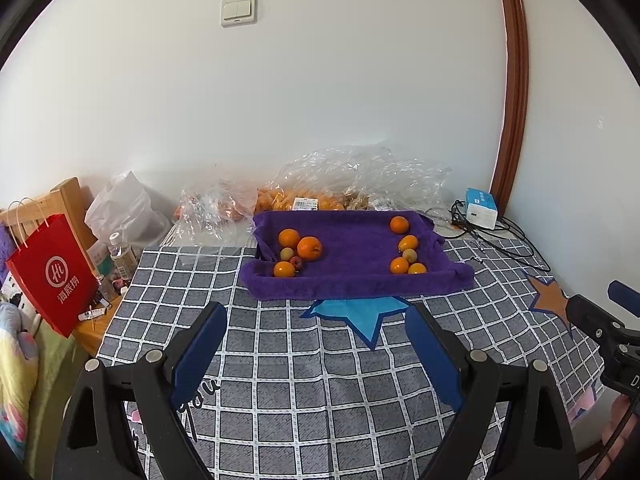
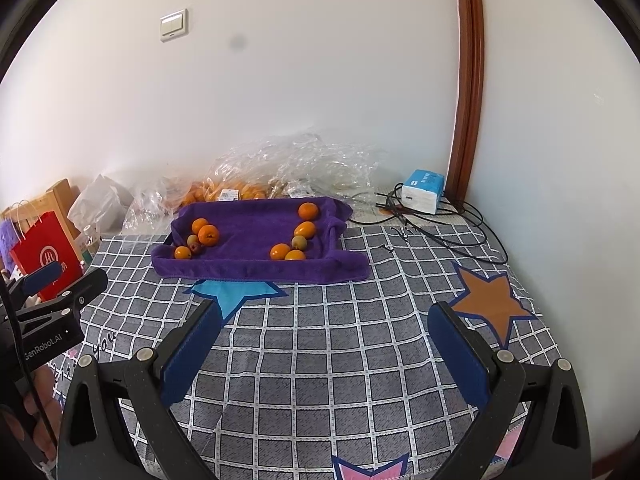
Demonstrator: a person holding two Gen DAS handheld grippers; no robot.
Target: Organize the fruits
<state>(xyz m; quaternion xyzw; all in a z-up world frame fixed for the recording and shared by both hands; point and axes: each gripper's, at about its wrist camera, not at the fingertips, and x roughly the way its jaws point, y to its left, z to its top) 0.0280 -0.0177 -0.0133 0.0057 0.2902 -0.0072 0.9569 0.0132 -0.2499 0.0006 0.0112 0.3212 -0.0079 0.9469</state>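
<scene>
Ten small fruits, mostly orange, lie on a purple towel (image 1: 352,276): a left cluster (image 1: 298,254) of five, a right cluster (image 1: 406,250) of five.

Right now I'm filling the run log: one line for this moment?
left hand-held gripper open, empty | right hand-held gripper open, empty | fruits in two groups on purple towel

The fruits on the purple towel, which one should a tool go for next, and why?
Probably move the left tool forward toward the left cluster of fruits on the purple towel. Both tools are open and empty, well short of the towel, and that mixed cluster lies on its side.
</scene>
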